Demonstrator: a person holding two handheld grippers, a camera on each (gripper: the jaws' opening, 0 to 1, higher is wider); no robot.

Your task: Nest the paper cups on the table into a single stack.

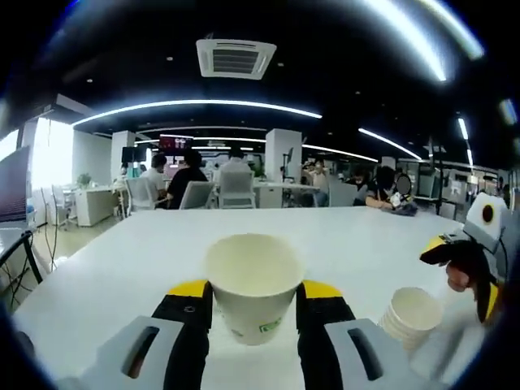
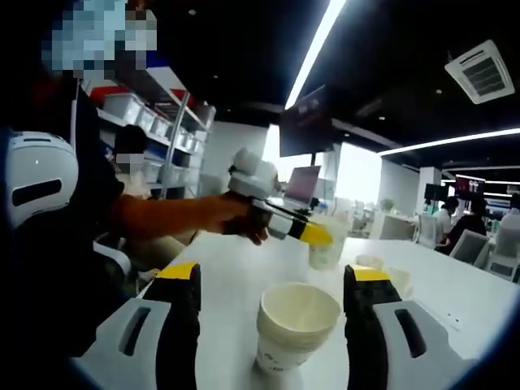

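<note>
A white paper cup sits between the yellow-tipped jaws of my left gripper, which is shut on it. In the right gripper view that left gripper comes in from the left and holds the same cup above the white table. A stack of nested paper cups stands on the table between the jaws of my right gripper, which is open and wider than the stack. In the left gripper view the stack is low on the right, beside the right gripper.
More paper cups lie on the table beyond the stack. A person's arm reaches in from the left. The white table stretches far ahead, with office desks, chairs and seated people behind it.
</note>
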